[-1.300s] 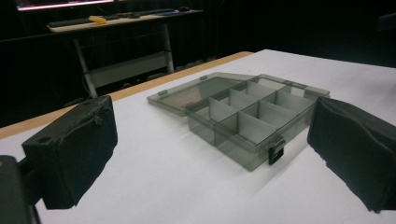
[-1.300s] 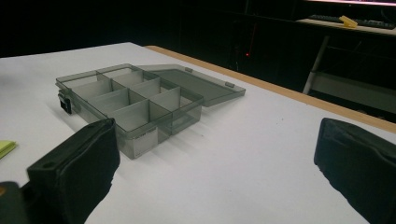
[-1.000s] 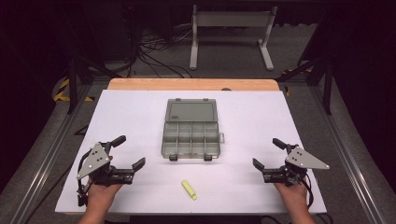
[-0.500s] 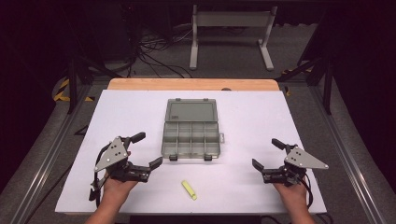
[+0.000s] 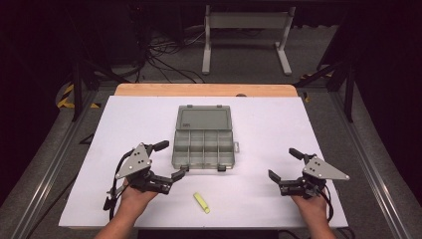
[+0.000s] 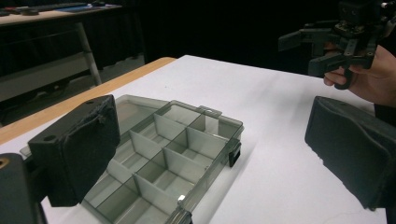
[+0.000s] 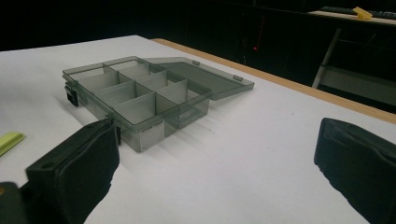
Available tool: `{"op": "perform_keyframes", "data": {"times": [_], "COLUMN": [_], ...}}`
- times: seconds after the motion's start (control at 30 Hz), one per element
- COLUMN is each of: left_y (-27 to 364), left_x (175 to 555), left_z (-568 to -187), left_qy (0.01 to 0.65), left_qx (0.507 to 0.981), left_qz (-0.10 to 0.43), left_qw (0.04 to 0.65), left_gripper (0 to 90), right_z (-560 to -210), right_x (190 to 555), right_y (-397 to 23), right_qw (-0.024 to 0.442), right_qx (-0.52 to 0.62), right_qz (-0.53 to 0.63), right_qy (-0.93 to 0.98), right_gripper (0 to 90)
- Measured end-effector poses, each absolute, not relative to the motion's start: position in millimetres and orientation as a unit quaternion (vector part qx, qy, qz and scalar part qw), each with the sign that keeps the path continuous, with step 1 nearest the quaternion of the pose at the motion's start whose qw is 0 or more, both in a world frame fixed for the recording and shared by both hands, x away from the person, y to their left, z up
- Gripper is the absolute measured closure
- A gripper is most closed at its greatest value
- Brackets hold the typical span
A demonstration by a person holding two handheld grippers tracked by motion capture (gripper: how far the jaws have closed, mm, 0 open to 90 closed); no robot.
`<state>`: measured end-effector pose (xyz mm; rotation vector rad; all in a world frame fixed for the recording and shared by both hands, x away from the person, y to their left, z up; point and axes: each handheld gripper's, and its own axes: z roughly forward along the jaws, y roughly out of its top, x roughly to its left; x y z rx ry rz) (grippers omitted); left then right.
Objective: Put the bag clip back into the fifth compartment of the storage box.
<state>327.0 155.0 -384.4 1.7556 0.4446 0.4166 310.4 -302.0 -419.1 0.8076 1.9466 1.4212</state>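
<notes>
A smoky grey compartment box (image 5: 203,143) lies open in the middle of the white table, its lid flat behind it; its compartments look empty (image 6: 159,158) (image 7: 135,93). A small yellow-green piece (image 5: 201,202) lies on the table in front of the box, and its edge shows at the left of the right gripper view (image 7: 9,140). My left gripper (image 5: 171,159) stands open just left of the box's front corner, nothing between its jaws. My right gripper (image 5: 283,164) is open near the front right, well apart from the box; it also appears far off in the left gripper view (image 6: 317,51).
The white table top (image 5: 298,129) has a wooden strip (image 5: 204,89) along its far edge. Beyond it stand a metal frame (image 5: 246,35) and loose cables on a dark floor. Rails run along both sides of the table.
My left gripper has moved right and forward, from the table's left side to the box's front left corner. The right gripper has barely moved.
</notes>
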Motion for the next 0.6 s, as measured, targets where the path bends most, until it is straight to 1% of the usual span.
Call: {"op": "perform_keyframes", "data": {"times": [0.33,0.53,0.6], "left_y": [134.2,123.5,120.5], "left_x": [330.1,331.2,330.1], "left_z": [-380.7,-382.4,-382.7], "left_qy": [0.170,0.162,0.156], "left_qx": [0.763,0.766,0.769], "left_qz": [0.162,0.136,0.138], "left_qw": [0.602,0.607,0.604], "left_gripper": [4.1,4.5,4.6], "right_z": [-419.4,-419.3,-419.2], "right_x": [310.7,310.0,310.0], "right_y": [-302.3,-302.8,-303.1], "right_qw": [0.294,0.294,0.294], "right_qx": [0.305,0.304,0.304], "right_qz": [0.534,0.533,0.532], "right_qy": [0.732,0.733,0.733], "right_gripper": [0.8,0.8,0.8]}}
